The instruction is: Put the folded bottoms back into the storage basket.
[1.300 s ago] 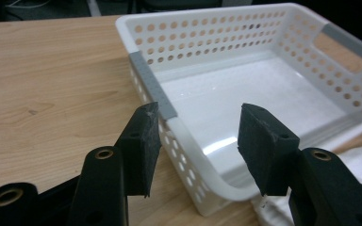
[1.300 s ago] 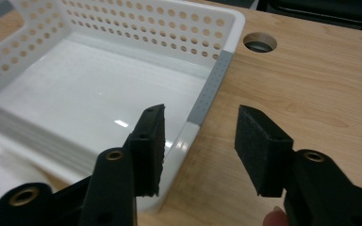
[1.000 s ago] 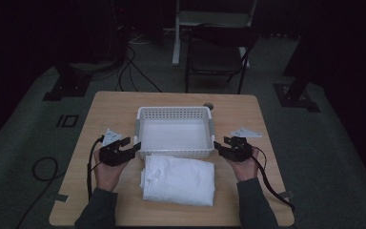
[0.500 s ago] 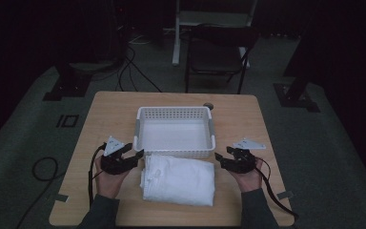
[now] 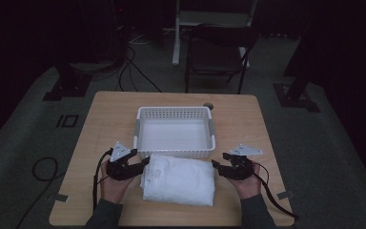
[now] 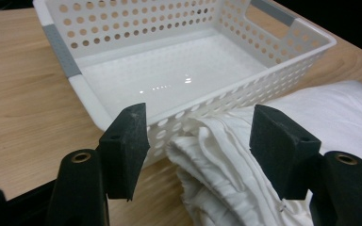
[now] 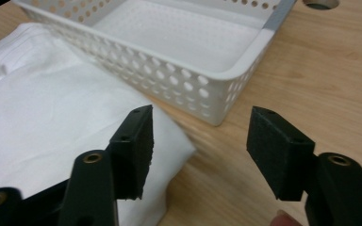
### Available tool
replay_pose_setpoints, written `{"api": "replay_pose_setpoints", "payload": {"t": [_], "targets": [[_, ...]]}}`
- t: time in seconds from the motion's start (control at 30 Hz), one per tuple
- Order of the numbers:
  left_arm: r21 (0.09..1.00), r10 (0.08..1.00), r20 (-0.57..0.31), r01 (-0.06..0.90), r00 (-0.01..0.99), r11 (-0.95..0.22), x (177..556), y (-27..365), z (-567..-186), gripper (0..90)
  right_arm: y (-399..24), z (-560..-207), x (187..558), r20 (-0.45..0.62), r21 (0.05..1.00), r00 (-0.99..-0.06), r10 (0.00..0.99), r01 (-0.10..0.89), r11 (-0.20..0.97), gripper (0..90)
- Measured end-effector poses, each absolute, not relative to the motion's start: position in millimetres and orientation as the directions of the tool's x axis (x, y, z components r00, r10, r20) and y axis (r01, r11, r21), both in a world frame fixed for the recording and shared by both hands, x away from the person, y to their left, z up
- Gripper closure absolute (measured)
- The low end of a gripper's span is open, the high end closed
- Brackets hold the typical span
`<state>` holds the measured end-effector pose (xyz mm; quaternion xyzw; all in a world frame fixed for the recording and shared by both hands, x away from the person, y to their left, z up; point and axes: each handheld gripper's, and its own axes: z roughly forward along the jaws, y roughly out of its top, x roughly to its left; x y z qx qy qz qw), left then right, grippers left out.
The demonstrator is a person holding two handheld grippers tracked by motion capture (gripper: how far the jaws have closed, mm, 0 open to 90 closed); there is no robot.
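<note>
Folded white cloth (image 5: 179, 180) lies flat on the wooden table (image 5: 105, 114), its far edge against the near wall of the white basket (image 5: 175, 131), between the two grippers. It is soft and matte, a rectangular stack of several layers; the left end shows rumpled, ribbed folds and seams (image 6: 212, 160), the right end a smooth rounded corner (image 7: 169, 141).

Left gripper (image 5: 144, 161): jaws have just been opening and stand moderately apart. The cloth's layered corner sits in the gap, closer to the right-hand pad; neither pad presses on it. Pads are black, blocky and grainy.

Basket: rigid glossy plastic, rectangular, walls perforated with round holes, grey strips at the handle cut-outs; it holds nothing. It stands just beyond both pairs of jaws.

Right gripper (image 5: 215, 164): jaws moderately wide, not gripping. The cloth's corner lies under and behind the left-hand pad; bare wood shows between the pads and beneath the right-hand one.
</note>
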<state>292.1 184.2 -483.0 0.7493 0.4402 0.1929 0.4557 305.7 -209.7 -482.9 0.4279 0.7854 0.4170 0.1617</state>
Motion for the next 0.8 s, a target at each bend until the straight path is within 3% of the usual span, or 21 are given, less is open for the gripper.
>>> {"api": "replay_pose_setpoints", "payload": {"t": [0.3, 0.53, 0.8], "targets": [[0.836, 0.841, -0.125, 0.512, 0.527, -0.196, 286.3, 178.8, -488.2, 29.0, -201.0, -490.9, 297.2, 0.098, 0.778, -0.589, 0.802, 0.548, 0.308, 25.9], [0.82, 0.827, -0.161, 0.54, 0.538, -0.192, 284.6, 168.8, -495.3, 24.1, -195.4, -496.8, 293.0, 0.111, 0.764, -0.591, 0.799, 0.565, 0.312, 22.1], [0.794, 0.839, -0.121, 0.559, 0.53, -0.238, 281.5, 151.6, -504.6, 15.9, -184.5, -503.7, 284.9, 0.097, 0.753, -0.598, 0.796, 0.567, 0.334, 19.3]]}}
